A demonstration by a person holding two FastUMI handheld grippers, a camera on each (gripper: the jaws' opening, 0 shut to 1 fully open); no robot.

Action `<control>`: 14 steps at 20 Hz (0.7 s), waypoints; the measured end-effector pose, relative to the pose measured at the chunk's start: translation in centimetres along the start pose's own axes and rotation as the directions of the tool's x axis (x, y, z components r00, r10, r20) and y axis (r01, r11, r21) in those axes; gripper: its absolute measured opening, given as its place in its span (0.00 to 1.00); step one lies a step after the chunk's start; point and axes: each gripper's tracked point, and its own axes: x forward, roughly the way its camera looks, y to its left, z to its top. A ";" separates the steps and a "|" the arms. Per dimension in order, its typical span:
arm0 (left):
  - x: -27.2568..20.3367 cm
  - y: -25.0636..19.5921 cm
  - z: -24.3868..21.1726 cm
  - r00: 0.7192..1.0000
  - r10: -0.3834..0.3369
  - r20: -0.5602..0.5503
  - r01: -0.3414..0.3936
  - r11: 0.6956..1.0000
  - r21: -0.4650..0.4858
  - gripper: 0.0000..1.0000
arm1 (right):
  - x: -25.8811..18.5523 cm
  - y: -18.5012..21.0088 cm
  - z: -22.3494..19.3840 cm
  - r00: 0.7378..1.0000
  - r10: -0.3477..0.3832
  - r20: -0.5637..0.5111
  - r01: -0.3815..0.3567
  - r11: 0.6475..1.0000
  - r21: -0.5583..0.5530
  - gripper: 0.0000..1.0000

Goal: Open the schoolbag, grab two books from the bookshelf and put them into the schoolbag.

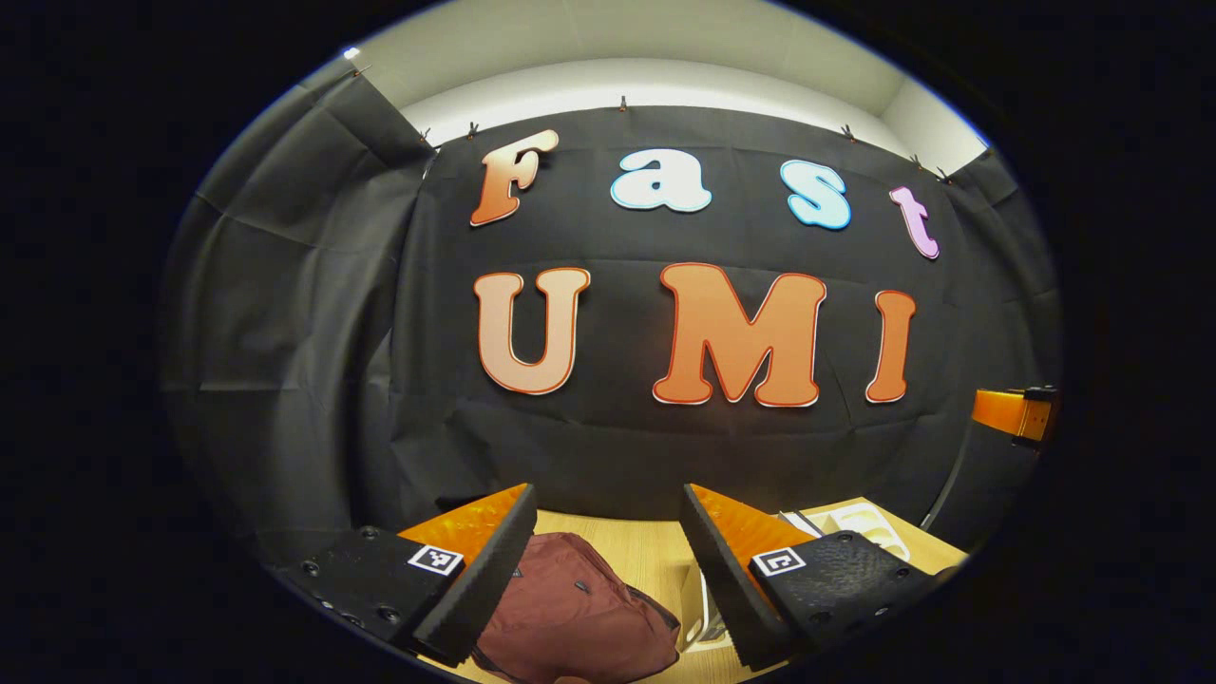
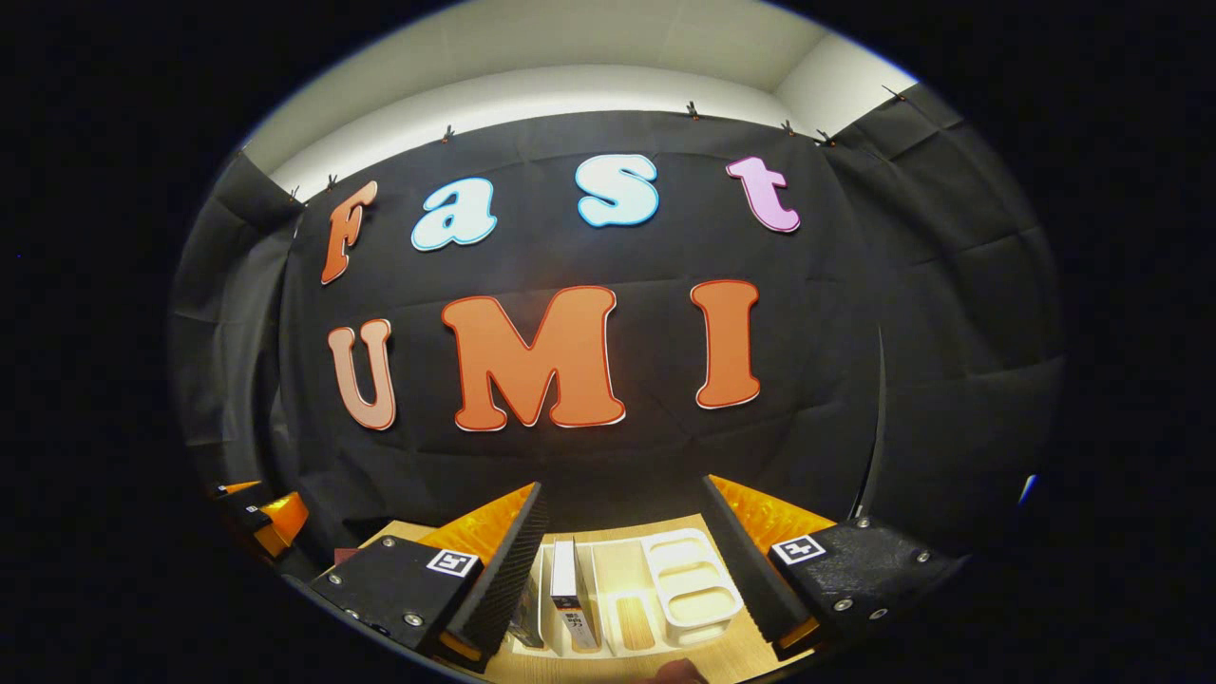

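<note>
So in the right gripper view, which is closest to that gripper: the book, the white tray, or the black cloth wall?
1. Book: standing in the rack, between the jaws, left of middle.
2. White tray: beside it, right; too close to call against the book.
3. Black cloth wall: far behind the table.

Maroon schoolbag (image 1: 570,608) lying flat on table; books (image 2: 566,594) upright in white bookshelf (image 2: 693,589).

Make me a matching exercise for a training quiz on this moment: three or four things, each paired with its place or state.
Things:
1. schoolbag
2. books
3. left gripper
4. white rack

Descriptions:
A. open, holding nothing
B. upright in the rack's slots
C. dark red, lying on the wooden table
D. pale, on the table below the right gripper

Pairs: 1-C, 2-B, 3-A, 4-D
</note>
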 end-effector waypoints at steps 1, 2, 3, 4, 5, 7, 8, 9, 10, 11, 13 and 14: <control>0.0 0.0 0.0 1.000 0.001 -0.002 -0.001 1.000 -0.001 0.95 | 0.0 0.0 0.0 1.000 -0.003 0.003 0.003 1.000 -0.004 0.96; 0.0 0.0 -0.2 1.000 -0.001 -0.003 0.001 1.000 0.000 0.95 | 0.0 0.0 0.1 1.000 -0.004 0.006 0.005 1.000 -0.012 0.96; 0.1 0.0 -0.1 1.000 0.000 -0.003 0.000 1.000 0.002 0.95 | 0.0 0.0 0.1 1.000 -0.007 0.009 0.007 1.000 -0.020 0.96; 0.0 0.1 -0.2 1.000 0.000 -0.003 0.000 1.000 0.006 0.95 | -0.1 0.1 0.1 1.000 -0.005 0.010 0.005 1.000 -0.027 0.96; -0.1 0.1 -0.2 1.000 0.000 -0.003 0.000 1.000 0.008 0.95 | -0.1 0.2 0.1 1.000 -0.001 0.010 0.001 1.000 -0.031 0.96; -0.1 -0.1 -0.2 1.000 -0.002 -0.005 0.002 1.000 0.010 0.95 | -0.2 0.2 -0.1 1.000 -0.001 0.004 0.001 0.999 -0.034 0.96; -0.2 0.0 -0.3 1.000 -0.002 -0.005 0.002 1.000 0.009 0.95 | -0.1 0.2 -0.3 1.000 -0.001 0.000 0.001 0.999 -0.035 0.96; -0.3 0.0 -0.3 1.000 -0.005 -0.007 0.006 1.000 0.009 0.95 | -0.1 0.3 -0.4 1.000 -0.002 -0.005 0.002 0.999 -0.037 0.96; -0.2 0.0 -0.6 1.000 -0.006 -0.009 0.007 1.000 0.010 0.95 | -0.1 0.2 -0.5 1.000 -0.003 -0.007 0.003 0.999 -0.039 0.96; -0.2 0.1 -0.7 1.000 -0.004 -0.013 0.004 1.000 0.012 0.95 | -0.1 0.3 -0.6 1.000 -0.002 -0.008 0.002 0.999 -0.043 0.96; -0.3 0.3 -0.6 1.000 -0.002 -0.016 0.002 1.000 0.016 0.95 | -0.1 0.4 -0.6 1.000 0.000 -0.009 0.000 0.999 -0.051 0.96; -0.2 0.3 -0.8 1.000 -0.002 -0.016 0.002 1.000 0.018 0.95 | -0.1 0.4 -0.6 1.000 0.001 -0.009 -0.001 0.999 -0.053 0.96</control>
